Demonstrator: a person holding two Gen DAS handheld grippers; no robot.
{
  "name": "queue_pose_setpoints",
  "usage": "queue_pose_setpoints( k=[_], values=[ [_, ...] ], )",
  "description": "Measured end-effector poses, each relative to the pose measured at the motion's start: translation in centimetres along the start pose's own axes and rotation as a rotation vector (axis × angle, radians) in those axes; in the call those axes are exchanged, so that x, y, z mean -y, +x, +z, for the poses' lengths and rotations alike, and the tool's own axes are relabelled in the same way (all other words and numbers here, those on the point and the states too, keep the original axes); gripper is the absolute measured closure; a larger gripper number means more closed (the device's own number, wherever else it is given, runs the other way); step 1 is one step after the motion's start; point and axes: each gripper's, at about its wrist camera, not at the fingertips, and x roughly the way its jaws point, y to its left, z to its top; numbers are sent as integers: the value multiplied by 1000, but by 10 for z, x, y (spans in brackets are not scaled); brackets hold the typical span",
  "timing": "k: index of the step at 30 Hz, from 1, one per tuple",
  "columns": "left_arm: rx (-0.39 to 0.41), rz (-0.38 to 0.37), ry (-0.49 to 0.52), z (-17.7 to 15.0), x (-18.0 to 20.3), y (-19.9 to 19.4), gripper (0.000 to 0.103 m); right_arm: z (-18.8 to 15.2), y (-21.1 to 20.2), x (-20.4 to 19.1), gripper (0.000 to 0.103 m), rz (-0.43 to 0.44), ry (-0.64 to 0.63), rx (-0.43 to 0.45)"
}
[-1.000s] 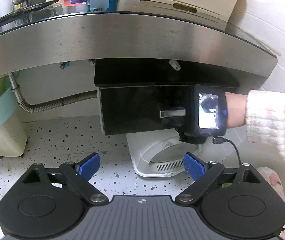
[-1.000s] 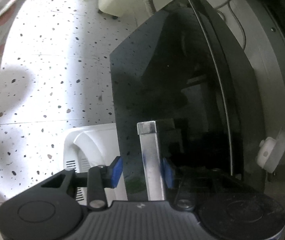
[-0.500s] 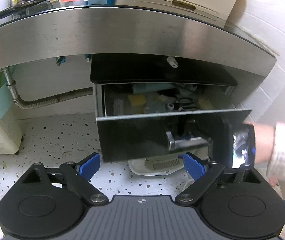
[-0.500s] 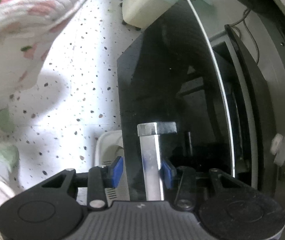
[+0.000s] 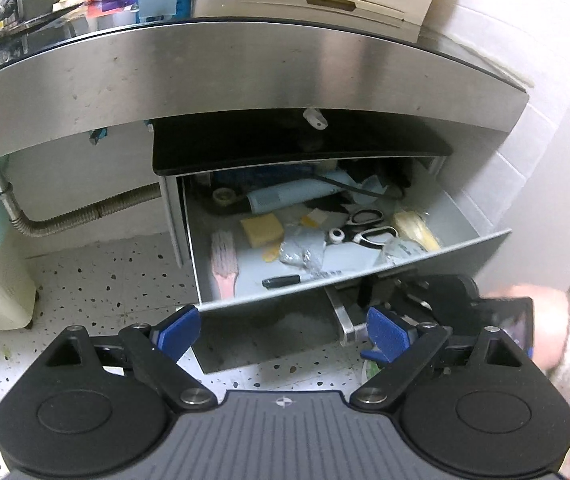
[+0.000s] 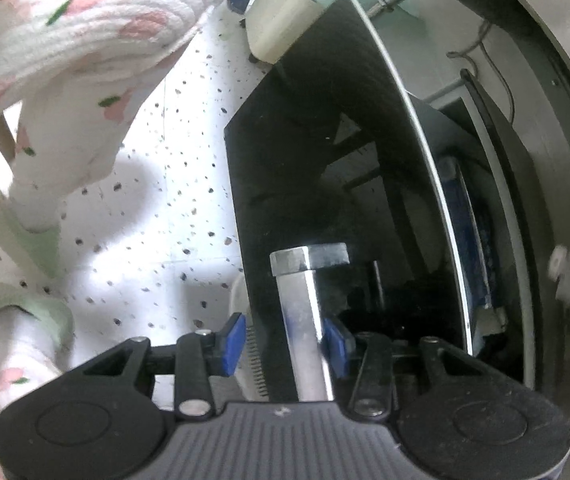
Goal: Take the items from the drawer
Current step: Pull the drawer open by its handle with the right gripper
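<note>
The drawer (image 5: 365, 248) now stands pulled out; right gripper (image 6: 285, 340) jaws opening around its handle (image 6: 305, 320), left gripper (image 5: 281, 328) wide.

1. Drawer (image 5: 481, 242): grey inside, glossy black front, pulled well out beneath the steel-edged table; its silver bar handle (image 6: 305, 320) juts from the front.
2. Inside, lying loose: scissors (image 5: 369, 226), yellow sponge (image 5: 261, 230), black marker (image 5: 281, 281) by the front wall, pink brush (image 5: 225, 262) at left, pale blue tube (image 5: 293, 197) toward the back.

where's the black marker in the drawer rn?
Left wrist view: the black marker lies at the drawer's front edge, right of the pink brush, below the crumpled plastic bag.
</note>
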Motion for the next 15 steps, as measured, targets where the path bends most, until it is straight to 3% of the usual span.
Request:
queue_pose_setpoints(
  k=[8, 15],
  values=[
    [11, 61, -22, -5, 3, -4, 12, -4, -15, -13, 58, 20, 12, 1],
    [5, 66, -8, -1, 0, -3, 12, -3, -23, -18, 58, 55, 31, -3]
  ],
)
